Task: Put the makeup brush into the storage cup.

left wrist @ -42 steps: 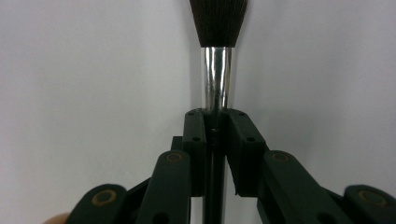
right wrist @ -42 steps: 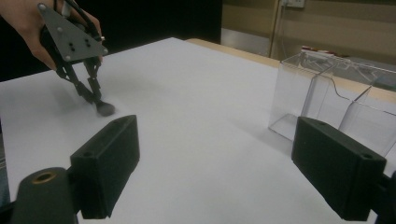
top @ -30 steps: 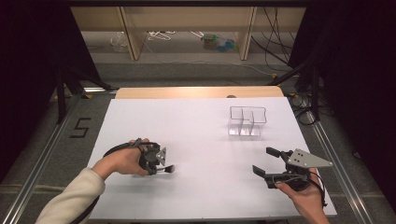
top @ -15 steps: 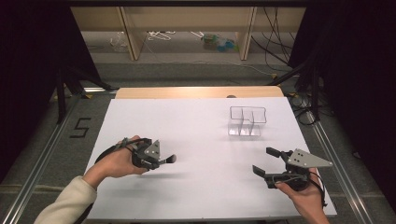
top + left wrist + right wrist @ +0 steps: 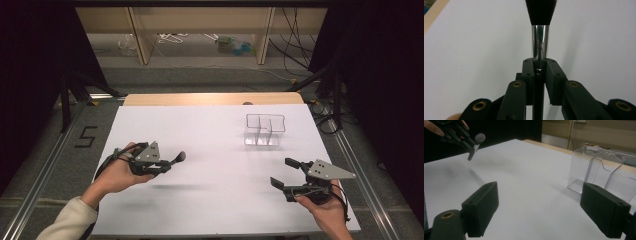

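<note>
A makeup brush with a dark bristle head (image 5: 181, 156) and shiny metal ferrule (image 5: 540, 37) is held above the white table at the left. My left gripper (image 5: 167, 163) is shut on its black handle, the pads (image 5: 528, 75) pressing both sides. In the right gripper view the brush (image 5: 479, 138) hangs in the air, its shadow on the sheet below. My right gripper (image 5: 285, 173) stands open near the front right, with nothing between its jaws (image 5: 549, 202).
A clear plastic container (image 5: 265, 130) with compartments stands at the back right of the white sheet (image 5: 210, 130), close ahead of the right gripper (image 5: 604, 170). A wooden strip (image 5: 210, 98) borders the far edge. Shelving and cables lie beyond.
The left hand has shifted left and risen a little with the brush still held, its bristle end tipping upward. The right gripper has stayed in place.
</note>
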`<state>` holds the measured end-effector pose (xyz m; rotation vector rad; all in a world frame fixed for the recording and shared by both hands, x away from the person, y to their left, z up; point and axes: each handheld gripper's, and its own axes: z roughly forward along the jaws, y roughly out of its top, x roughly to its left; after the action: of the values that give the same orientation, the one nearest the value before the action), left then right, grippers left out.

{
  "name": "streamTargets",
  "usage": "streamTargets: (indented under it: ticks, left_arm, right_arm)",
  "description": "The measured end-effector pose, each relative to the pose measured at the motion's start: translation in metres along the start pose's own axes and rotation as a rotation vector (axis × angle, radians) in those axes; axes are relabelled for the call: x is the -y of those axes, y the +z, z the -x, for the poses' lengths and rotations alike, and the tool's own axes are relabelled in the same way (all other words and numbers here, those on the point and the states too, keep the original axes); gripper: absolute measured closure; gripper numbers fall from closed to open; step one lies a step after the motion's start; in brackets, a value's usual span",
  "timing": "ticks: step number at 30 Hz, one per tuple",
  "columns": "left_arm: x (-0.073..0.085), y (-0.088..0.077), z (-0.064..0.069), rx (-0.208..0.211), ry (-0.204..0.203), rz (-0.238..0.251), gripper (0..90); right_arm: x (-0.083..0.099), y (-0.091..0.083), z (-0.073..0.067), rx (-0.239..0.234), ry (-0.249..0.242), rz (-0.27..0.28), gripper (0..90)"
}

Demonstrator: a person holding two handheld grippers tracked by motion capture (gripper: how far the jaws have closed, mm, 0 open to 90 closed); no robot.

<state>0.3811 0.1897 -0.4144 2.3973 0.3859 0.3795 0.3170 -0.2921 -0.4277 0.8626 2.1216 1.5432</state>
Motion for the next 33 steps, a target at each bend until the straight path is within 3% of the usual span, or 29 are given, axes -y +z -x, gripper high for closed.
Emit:
streamTargets:
  ticks: [1,2,6,9,10,13,17,18,20,27,28,33]
  left_arm:
    - [0.002,-0.002,-0.001,-0.012,-0.018,0.036,77.9]
    - [0.002,-0.002,-0.001,-0.012,-0.018,0.036,77.9]
    - [0.007,-0.003,-0.001,-0.029,-0.080,0.122,77.9]
    - [0.009,-0.003,0.000,-0.047,-0.129,0.187,77.9]
    - [0.010,-0.002,0.001,-0.052,-0.150,0.213,77.9]
    - [0.010,-0.003,0.002,-0.067,-0.191,0.262,77.9]
    - [0.008,-0.003,0.005,-0.083,-0.249,0.362,77.9]
    - [0.007,-0.003,0.008,-0.079,-0.290,0.412,77.9]
    - [0.007,-0.002,0.008,-0.079,-0.294,0.433,77.9]
    - [0.001,0.001,0.017,-0.061,-0.381,0.541,77.9]
    - [0.000,0.001,0.019,-0.065,-0.388,0.541,77.9]
    - [-0.001,0.008,0.023,-0.059,-0.392,0.563,77.9]
  right_arm:
    - [0.000,0.000,0.000,0.000,0.000,-0.003,16.1]
    - [0.000,0.000,0.000,0.000,0.000,0.001,16.1]
    - [0.001,0.002,0.000,-0.011,0.006,0.016,16.1]
    - [-0.001,-0.002,0.000,0.003,0.000,-0.025,16.0]
    - [0.001,0.001,0.000,-0.015,0.013,0.013,16.1]
    - [0.001,0.002,0.000,-0.015,0.010,0.016,16.1]
    - [0.000,0.001,0.000,-0.010,0.002,0.013,16.1]
    - [0.001,0.002,0.000,-0.016,0.010,0.017,16.1]
    - [0.001,0.002,0.000,-0.020,0.011,0.014,16.1]
    - [0.001,0.002,-0.001,-0.019,0.012,0.007,16.1]
    - [0.000,0.003,0.001,-0.006,-0.016,0.019,16.1]
    - [0.000,0.002,0.001,-0.005,-0.018,0.011,16.1]
